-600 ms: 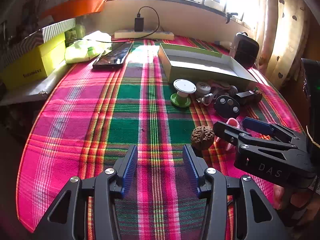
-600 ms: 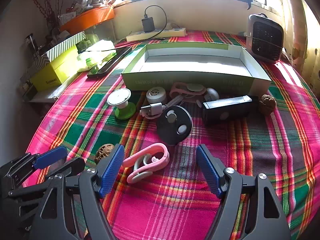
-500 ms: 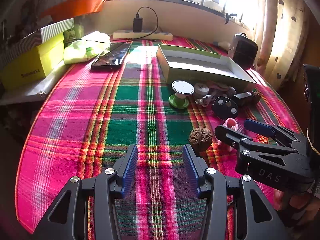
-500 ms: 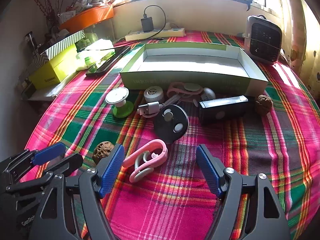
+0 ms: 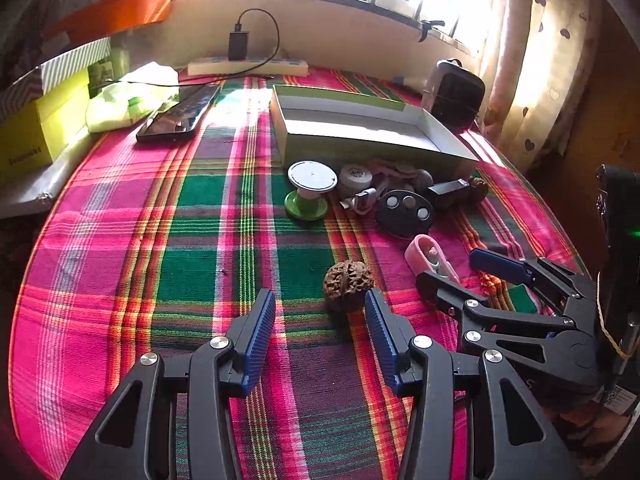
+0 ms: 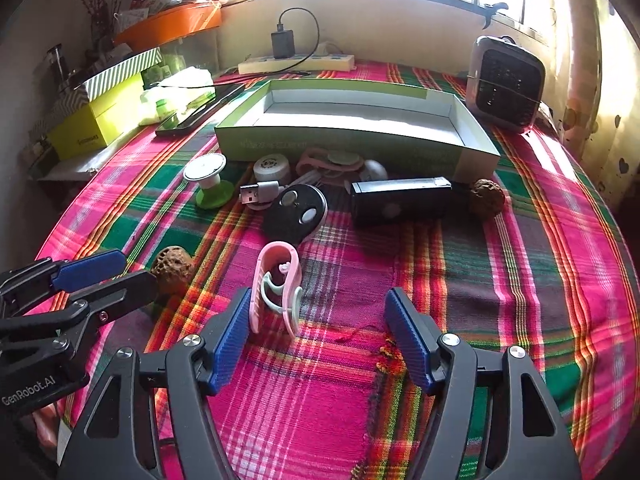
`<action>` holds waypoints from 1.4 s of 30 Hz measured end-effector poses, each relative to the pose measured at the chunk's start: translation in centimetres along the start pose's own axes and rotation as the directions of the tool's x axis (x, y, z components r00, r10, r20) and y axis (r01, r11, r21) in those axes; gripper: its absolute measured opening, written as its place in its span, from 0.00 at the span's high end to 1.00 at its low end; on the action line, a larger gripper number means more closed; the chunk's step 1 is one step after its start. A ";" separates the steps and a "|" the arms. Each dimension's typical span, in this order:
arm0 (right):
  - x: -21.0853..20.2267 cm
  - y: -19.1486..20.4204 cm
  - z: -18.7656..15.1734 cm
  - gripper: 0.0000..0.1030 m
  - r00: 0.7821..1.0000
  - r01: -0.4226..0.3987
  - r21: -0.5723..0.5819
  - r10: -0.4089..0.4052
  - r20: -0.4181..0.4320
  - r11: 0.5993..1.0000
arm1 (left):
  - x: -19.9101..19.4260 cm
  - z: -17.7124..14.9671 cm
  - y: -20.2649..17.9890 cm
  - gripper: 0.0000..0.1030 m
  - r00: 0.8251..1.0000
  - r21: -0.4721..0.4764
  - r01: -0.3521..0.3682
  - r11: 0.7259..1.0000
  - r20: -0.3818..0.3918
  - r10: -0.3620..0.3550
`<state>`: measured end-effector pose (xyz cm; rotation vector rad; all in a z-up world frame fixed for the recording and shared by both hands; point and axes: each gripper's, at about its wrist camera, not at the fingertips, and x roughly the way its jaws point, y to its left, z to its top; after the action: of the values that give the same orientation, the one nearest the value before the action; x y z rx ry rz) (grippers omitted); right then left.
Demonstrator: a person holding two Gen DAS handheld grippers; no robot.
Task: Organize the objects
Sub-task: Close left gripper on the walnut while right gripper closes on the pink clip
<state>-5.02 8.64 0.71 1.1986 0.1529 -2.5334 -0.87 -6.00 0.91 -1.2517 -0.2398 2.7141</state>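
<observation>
My left tongs (image 5: 320,320) wide with nothing in them, brown nut (image 5: 347,283) just past the right pad, my right tongs (image 6: 318,330) wide, pink clip (image 6: 276,286) by the left pad, box (image 6: 344,142) near the table's far edge

Tablecloth (image 6: 520,280) pink-green plaid; clip (image 6: 276,284) pink; walnut (image 5: 347,282) brown; box (image 6: 360,146) pale green; claw pads (image 6: 228,344) blue.

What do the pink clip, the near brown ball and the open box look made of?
Pink clip: smooth moulded plastic, soft sheen. Brown ball: deeply wrinkled, matte, probably a walnut shell or carved wood. Open box: thin cardboard, matte green outside, white inside, with sharp folded walls.
</observation>
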 end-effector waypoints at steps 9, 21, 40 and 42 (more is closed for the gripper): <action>0.3 0.1 0.2 0.44 1.000 0.008 -0.045 -0.007 0.017 0.999 | 1.6 0.6 -1.0 0.56 1.000 0.027 -0.016 1.000 -0.023 0.017; 0.4 0.0 0.3 0.56 1.000 0.004 -0.050 -0.003 0.020 0.999 | 1.9 0.9 -1.1 0.61 0.999 0.035 -0.036 0.999 -0.020 0.037; 0.3 -0.6 0.4 0.76 1.000 -0.009 -0.036 0.010 0.023 0.999 | 2.3 1.4 -1.4 0.74 0.999 0.026 -0.036 0.999 -0.030 0.037; 0.3 -0.7 0.4 0.76 1.000 -0.016 -0.032 0.017 0.022 0.999 | 2.4 1.5 -1.6 0.74 0.999 0.027 -0.034 0.999 -0.031 0.035</action>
<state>-5.71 9.09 0.74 1.1540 0.1762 -2.5196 -3.46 -4.10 0.43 -1.3021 -0.1802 2.7149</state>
